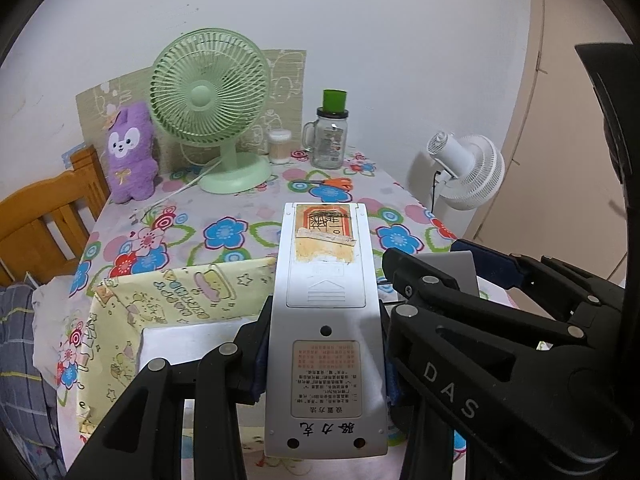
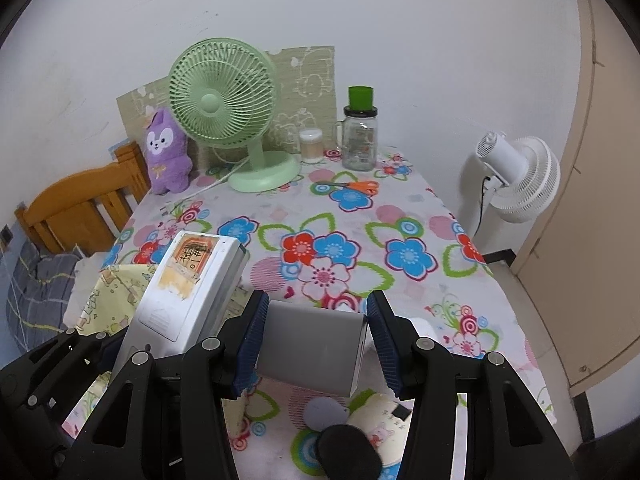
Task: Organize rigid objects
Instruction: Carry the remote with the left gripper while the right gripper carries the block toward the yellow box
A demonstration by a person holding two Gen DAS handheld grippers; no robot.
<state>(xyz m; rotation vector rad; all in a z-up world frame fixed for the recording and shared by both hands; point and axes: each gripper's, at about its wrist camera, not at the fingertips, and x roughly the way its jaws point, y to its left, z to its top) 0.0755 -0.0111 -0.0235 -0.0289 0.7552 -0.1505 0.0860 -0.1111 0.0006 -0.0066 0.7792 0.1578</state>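
My left gripper (image 1: 324,360) is shut on a white remote control (image 1: 326,320), back side up with stickers on it, held above the table. The remote also shows in the right wrist view (image 2: 188,292), at the left. My right gripper (image 2: 316,344) is shut on a grey power bank (image 2: 316,350), held just above the floral tablecloth (image 2: 360,232). The right gripper's fingers (image 1: 460,292) and the power bank (image 1: 452,268) show to the right of the remote in the left wrist view. A yellow patterned box (image 1: 160,300) with a pale inside lies below the remote.
A green desk fan (image 2: 228,108), purple plush (image 2: 166,152), cotton-swab jar (image 2: 311,145), glass mug jar with green cap (image 2: 360,136) and orange scissors (image 2: 352,186) stand at the back. A grey round tag (image 2: 326,412), a black oval item (image 2: 348,452) and a card lie near me. White floor fan (image 2: 520,176) at right.
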